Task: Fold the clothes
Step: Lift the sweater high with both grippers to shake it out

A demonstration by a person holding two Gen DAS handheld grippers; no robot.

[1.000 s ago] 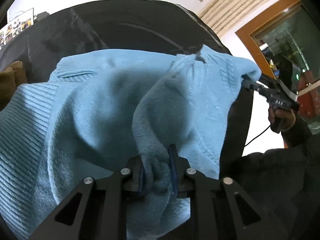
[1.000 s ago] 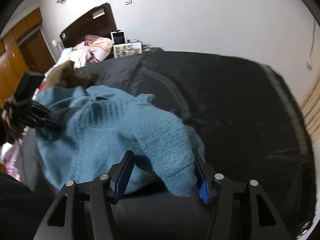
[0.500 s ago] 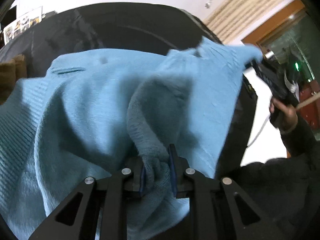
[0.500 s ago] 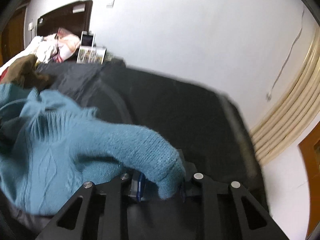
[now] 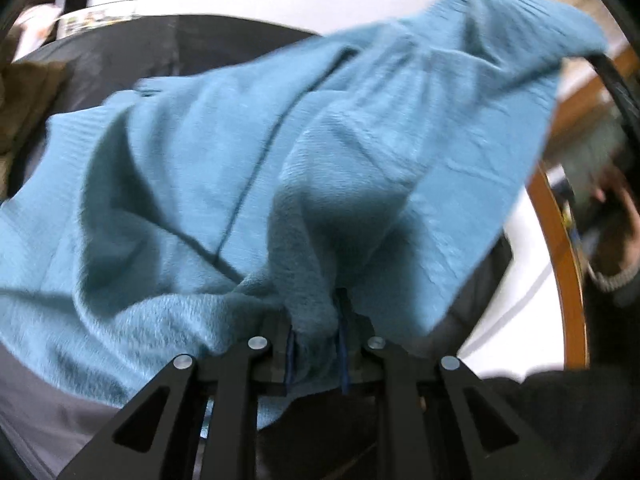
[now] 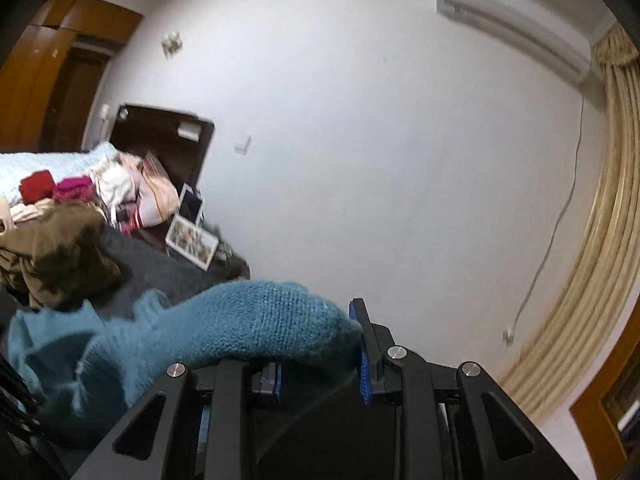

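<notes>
My right tongs (image 6: 320, 350) have just clamped and lifted the blue sweater (image 5: 248, 168) above the bed (image 5: 132, 52). My left tongs (image 5: 316, 350) are tightening on another bunch, so the sweater hangs spread, ready for folding.

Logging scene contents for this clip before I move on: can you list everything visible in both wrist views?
sweater: one, light blue knit, lifted above the bed, pinched at two spots
bed cover: one, dark grey, under the sweater
brown garment: one, crumpled on the bed's left side
clothes pile: several, red, pink, white, by the headboard
headboard: one, dark wood, against the wall
framed pictures: two, leaning near the headboard
air conditioner: one, white, high on the wall
curtain: one, gold, right
left hand-held gripper: black, closing on sweater fabric
right hand-held gripper: black, sweater fabric between its fingers
</notes>
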